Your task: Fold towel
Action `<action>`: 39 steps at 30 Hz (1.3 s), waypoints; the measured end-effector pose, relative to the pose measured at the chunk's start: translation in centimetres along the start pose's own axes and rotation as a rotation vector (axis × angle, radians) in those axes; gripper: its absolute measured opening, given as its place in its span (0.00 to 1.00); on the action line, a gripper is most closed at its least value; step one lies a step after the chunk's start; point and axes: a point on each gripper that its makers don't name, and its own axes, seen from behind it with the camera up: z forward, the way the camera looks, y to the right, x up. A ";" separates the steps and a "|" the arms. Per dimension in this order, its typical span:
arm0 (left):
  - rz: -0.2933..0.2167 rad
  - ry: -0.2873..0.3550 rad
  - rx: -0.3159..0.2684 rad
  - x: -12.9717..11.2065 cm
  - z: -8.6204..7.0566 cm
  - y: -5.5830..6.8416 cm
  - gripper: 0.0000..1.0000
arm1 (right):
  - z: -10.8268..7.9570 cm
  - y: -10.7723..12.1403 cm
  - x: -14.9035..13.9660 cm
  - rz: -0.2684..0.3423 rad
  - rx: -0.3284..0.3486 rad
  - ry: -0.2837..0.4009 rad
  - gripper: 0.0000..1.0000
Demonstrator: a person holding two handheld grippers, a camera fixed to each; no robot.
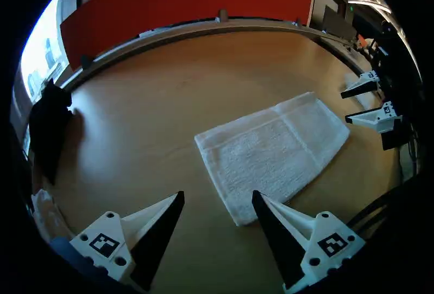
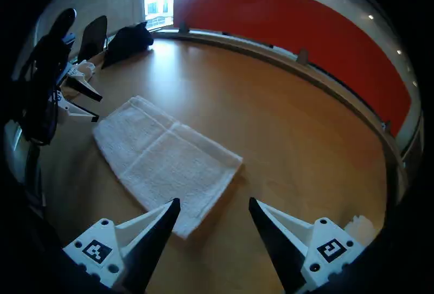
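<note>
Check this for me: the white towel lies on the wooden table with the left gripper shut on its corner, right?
No. The left gripper view shows the left gripper open beside that corner, gripping nothing. The white towel does lie on the wooden table.

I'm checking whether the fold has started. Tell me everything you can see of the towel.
The towel is white terry cloth, soft-looking, a rough rectangle lying flat on the wooden table. A straight ridge crosses it nearer one short end; band or folded edge, I cannot tell. Its edges are slightly uneven. Nothing rests on it. The left gripper and right gripper are open at opposite short ends, neither gripping it.
</note>
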 end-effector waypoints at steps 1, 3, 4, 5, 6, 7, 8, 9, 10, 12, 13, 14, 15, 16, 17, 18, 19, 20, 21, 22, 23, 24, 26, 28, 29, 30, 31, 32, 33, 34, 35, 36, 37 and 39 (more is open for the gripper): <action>-0.006 -0.001 0.000 -0.3 -0.2 0.1 0.93 | -0.2 -0.1 -0.2 0.001 0.001 0.000 0.98; -0.017 -0.002 0.002 -0.9 -0.6 0.2 0.93 | -0.5 -0.4 -0.5 0.002 0.001 0.000 0.98; -0.021 -0.002 0.004 -1.1 -0.8 0.3 0.93 | -0.7 -0.5 -0.6 0.003 0.001 0.000 0.98; -0.025 -0.001 0.005 -1.3 -1.0 0.3 0.93 | -0.9 -0.6 -0.8 0.004 0.002 0.000 0.98; -0.030 -0.001 0.007 -1.5 -1.2 0.4 0.93 | -1.0 -0.7 -0.9 0.006 0.001 0.001 0.98; -0.034 -0.001 0.008 -1.7 -1.4 0.5 0.93 | -1.2 -0.8 -1.0 0.008 0.001 0.002 0.99; -0.038 -0.001 0.009 -1.9 -1.6 0.6 0.92 | -1.4 -0.9 -1.1 0.010 0.001 0.004 0.99; -0.042 -0.001 0.009 -2.1 -1.8 0.7 0.92 | -1.6 -1.0 -1.2 0.012 0.001 0.005 0.99; -0.045 0.000 0.010 -2.3 -1.9 0.8 0.92 | -1.7 -1.2 -1.3 0.013 0.001 0.006 0.98; -0.052 0.000 0.010 -2.6 -2.2 1.0 0.92 | -2.0 -1.4 -1.4 0.015 0.002 0.008 0.98; -0.055 0.000 0.011 -2.8 -2.4 1.1 0.92 | -2.2 -1.5 -1.5 0.015 0.002 0.009 0.98; -0.057 0.000 0.012 -2.9 -2.5 1.2 0.92 | -2.3 -1.6 -1.6 0.015 0.002 0.010 0.98; -0.059 0.000 0.012 -3.0 -2.6 1.3 0.92 | -2.4 -1.6 -1.6 0.014 0.003 0.010 0.98; -0.061 0.000 0.011 -3.1 -2.7 1.4 0.92 | -2.5 -1.7 -1.7 0.013 0.003 0.010 0.98; -0.062 0.000 0.011 -3.2 -2.7 1.4 0.92 | -2.6 -1.7 -1.8 0.012 0.004 0.010 0.98; -0.064 0.000 0.011 -3.3 -2.8 1.5 0.92 | -2.6 -1.8 -1.9 0.010 0.005 0.010 0.98; -0.065 0.000 0.011 -3.4 -2.9 1.5 0.92 | -2.7 -1.8 -2.0 0.009 0.007 0.009 0.98; -0.067 0.000 0.011 -3.5 -2.9 1.5 0.93 | -2.7 -1.8 -2.1 0.008 0.008 0.009 0.98; -0.068 0.001 0.012 -3.6 -3.0 1.5 0.93 | -2.7 -1.8 -2.1 0.005 0.010 0.009 0.99; -0.070 0.002 0.013 -3.6 -3.1 1.5 0.92 | -2.7 -1.8 -2.1 0.002 0.011 0.010 0.98; -0.072 0.002 0.015 -3.7 -3.2 1.5 0.92 | -2.7 -1.8 -2.1 -0.001 0.012 0.010 0.98; -0.073 0.004 0.016 -3.8 -3.3 1.5 0.92 | -2.6 -1.8 -2.1 -0.006 0.013 0.012 0.98; -0.077 0.007 0.020 -3.9 -3.5 1.5 0.92 | -2.6 -1.9 -2.0 -0.014 0.017 0.015 0.98; -0.081 0.011 0.027 -4.0 -3.7 1.4 0.92 | -2.5 -2.0 -1.8 -0.023 0.023 0.019 0.98; -0.084 0.013 0.031 -4.0 -3.8 1.4 0.92 | -2.4 -2.0 -1.8 -0.027 0.027 0.021 0.98; -0.087 0.016 0.035 -4.1 -4.0 1.3 0.93 | -2.3 -2.1 -1.7 -0.030 0.032 0.022 0.98; -0.091 0.018 0.038 -4.2 -4.1 1.3 0.93 | -2.3 -2.2 -1.7 -0.033 0.038 0.022 0.98; -0.095 0.020 0.041 -4.3 -4.3 1.2 0.93 | -2.2 -2.3 -1.7 -0.035 0.043 0.022 0.98; -0.099 0.023 0.045 -4.4 -4.5 1.1 0.92 | -2.1 -2.3 -1.6 -0.038 0.049 0.021 0.98; -0.104 0.025 0.049 -4.5 -4.6 1.1 0.92 | -2.0 -2.4 -1.6 -0.041 0.053 0.020 0.98; -0.108 0.028 0.053 -4.6 -4.8 1.0 0.92 | -1.9 -2.5 -1.6 -0.044 0.057 0.018 0.98; -0.113 0.031 0.058 -4.7 -5.1 0.9 0.92 | -1.9 -2.5 -1.7 -0.050 0.062 0.016 0.98; -0.118 0.034 0.062 -4.8 -5.3 0.8 0.93 | -1.8 -2.6 -1.7 -0.055 0.065 0.014 0.98; -0.131 0.039 0.072 -5.1 -5.7 0.6 0.93 | -1.7 -2.7 -1.8 -0.068 0.073 0.008 0.99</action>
